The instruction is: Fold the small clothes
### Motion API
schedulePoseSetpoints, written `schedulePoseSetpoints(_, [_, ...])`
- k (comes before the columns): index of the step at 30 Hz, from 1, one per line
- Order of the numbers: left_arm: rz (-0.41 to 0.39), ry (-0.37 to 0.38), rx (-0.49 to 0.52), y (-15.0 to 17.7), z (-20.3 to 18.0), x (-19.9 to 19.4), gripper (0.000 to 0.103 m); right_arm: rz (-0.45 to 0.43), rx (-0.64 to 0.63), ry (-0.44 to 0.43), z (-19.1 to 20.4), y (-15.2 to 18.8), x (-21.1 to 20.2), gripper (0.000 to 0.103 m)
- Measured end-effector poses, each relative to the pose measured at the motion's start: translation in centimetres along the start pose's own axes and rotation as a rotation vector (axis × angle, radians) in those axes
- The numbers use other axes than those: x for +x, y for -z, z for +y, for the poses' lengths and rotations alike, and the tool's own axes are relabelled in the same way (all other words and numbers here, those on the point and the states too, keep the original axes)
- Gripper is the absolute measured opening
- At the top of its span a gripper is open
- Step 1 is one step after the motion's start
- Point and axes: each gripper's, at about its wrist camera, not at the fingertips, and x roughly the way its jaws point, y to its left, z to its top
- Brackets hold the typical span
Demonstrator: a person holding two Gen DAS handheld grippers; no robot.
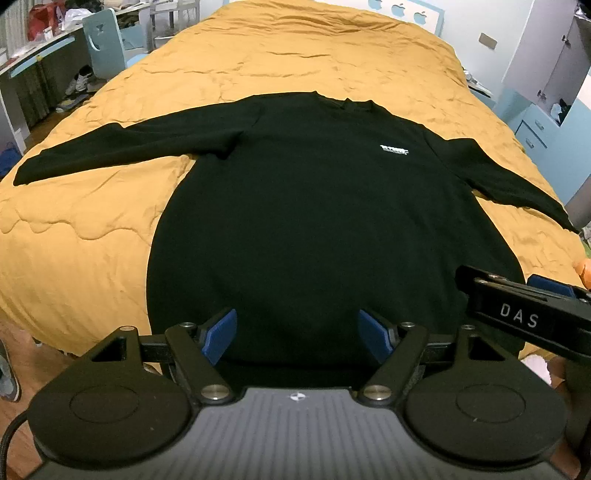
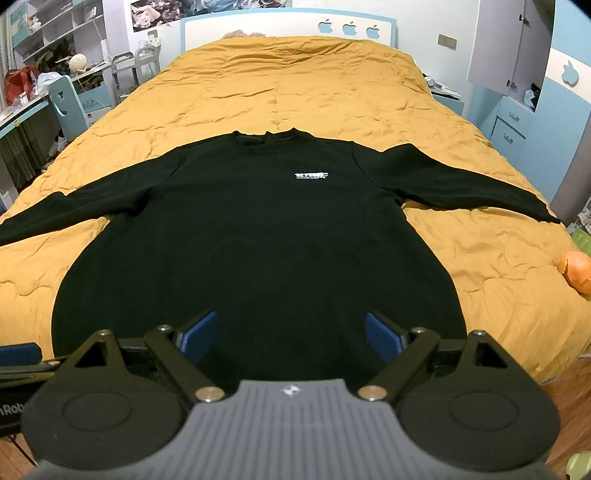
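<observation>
A black long-sleeved sweatshirt [image 1: 314,214] [image 2: 266,236] with a small white chest print lies flat, front up, on the mustard quilt, both sleeves spread out to the sides. My left gripper [image 1: 297,336] hovers open above the hem, its blue pads wide apart with nothing between them. In the right wrist view my right gripper [image 2: 290,338] also stands open over the hem, nothing between its pads. The right gripper's black body [image 1: 524,314] shows at the right edge of the left wrist view.
The mustard quilt [image 2: 295,92] covers a wide bed with a blue and white headboard [image 2: 288,22]. An orange object [image 2: 576,267] lies near the bed's right edge. A desk and blue chair [image 2: 70,103] stand to the left, blue drawers [image 2: 509,129] to the right.
</observation>
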Motion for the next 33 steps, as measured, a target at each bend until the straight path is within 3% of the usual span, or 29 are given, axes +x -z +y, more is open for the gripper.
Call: schedulePoseSetpoints(33, [0.006,0.005,0.010,-0.04,-0.57,-0.03,0.088,0.004,-0.008,0.002,-0.20,0.11,0.20,0.083])
